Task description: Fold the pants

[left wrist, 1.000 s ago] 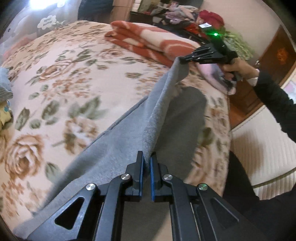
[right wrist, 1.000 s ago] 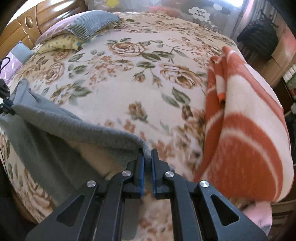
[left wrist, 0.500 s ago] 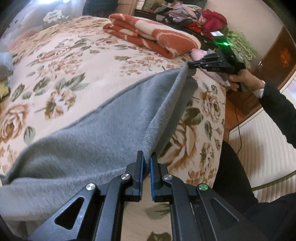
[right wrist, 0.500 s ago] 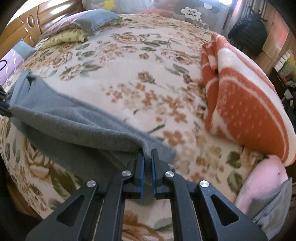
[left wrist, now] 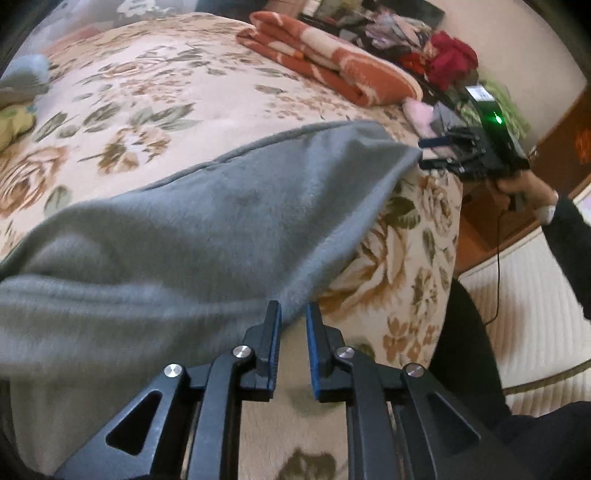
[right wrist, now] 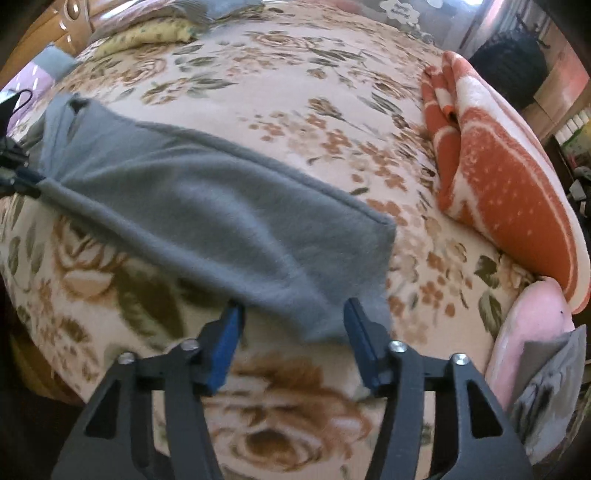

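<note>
The bed (right wrist: 280, 110), covered in a cream spread printed with brown roses and green leaves, fills both views. The grey pants (right wrist: 207, 221) lie flat across its near edge, folded into a long band that runs from about 9 o'clock toward 4 o'clock in the right wrist view; in the left wrist view the same pants (left wrist: 184, 236) spread from 8 o'clock up toward 2 o'clock. A folded orange and white blanket (right wrist: 509, 177) rests on the bed at 3 o'clock in the right wrist view, well apart from the pants, and appears at 12 o'clock in the left wrist view. A pink cushion (right wrist: 528, 328) sits at 4 o'clock at the bed's edge, just beside the blanket. Pillows (right wrist: 155, 33) lie at 11 o'clock by the wooden headboard.

The right claw (right wrist: 293, 325) stands wide, its blue pads either side of the cuff end of the pants, the cloth lying loose between them and not pinched. From the left wrist view the right claw (left wrist: 424, 153) is seen at 2 o'clock, fingers parted at the tip of the fabric. The left claw (left wrist: 293, 314) is at a narrow gap, with the folded edge of the pants touching its left finger; whether it pinches the cloth I cannot tell
</note>
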`<state>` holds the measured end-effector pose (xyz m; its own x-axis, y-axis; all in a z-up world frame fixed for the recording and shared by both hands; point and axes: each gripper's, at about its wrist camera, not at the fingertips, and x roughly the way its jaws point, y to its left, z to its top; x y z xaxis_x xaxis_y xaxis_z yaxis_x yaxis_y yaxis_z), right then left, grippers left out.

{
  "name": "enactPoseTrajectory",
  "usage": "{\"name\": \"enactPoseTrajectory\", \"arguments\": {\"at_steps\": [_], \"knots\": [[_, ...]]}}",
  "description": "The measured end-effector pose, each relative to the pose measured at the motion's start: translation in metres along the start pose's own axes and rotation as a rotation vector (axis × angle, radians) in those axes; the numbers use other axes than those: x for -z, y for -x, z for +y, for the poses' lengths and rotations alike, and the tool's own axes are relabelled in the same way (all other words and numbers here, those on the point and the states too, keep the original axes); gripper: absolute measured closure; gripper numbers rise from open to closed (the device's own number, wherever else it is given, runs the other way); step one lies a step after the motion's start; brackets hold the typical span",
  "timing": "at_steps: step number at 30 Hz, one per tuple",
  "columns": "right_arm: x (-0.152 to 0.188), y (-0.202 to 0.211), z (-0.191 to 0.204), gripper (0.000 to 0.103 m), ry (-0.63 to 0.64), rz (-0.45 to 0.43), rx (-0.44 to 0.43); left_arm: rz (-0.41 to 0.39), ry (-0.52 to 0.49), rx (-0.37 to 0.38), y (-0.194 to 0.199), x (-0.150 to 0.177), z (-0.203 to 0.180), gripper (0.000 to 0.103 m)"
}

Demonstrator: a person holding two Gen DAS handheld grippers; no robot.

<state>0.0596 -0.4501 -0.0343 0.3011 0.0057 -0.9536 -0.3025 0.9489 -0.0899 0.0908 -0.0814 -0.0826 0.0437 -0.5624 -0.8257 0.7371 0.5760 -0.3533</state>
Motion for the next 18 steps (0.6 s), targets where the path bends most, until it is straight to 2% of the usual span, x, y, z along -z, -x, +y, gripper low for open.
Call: {"name": "enactPoseTrajectory", "arguments": {"at_steps": [5,8,12,16,18], "knots": [[-0.016,0.032,0.037,0.043,-0.017,-0.085,-0.109,-0.087,0.087,-0.04,0.052,0.027,0.026,0.088],[-0.039,0.036,0.073,0.041,-0.022,-0.145,-0.24,-0.135,0.153,-0.105,0.086,0.047,0.054,0.087],[-0.082,0.022,0.132,0.041,-0.001,-0.182,-0.401,-0.173,0.283,-0.198,0.13,0.074,0.11,0.086],[-0.129,-0.001,0.19,0.041,0.032,-0.176,-0.514,-0.219,0.381,-0.266,0.173,0.097,0.157,0.085],[-0.148,-0.008,0.218,0.041,0.053,-0.171,-0.565,-0.233,0.41,-0.291,0.191,0.105,0.18,0.078]]}}
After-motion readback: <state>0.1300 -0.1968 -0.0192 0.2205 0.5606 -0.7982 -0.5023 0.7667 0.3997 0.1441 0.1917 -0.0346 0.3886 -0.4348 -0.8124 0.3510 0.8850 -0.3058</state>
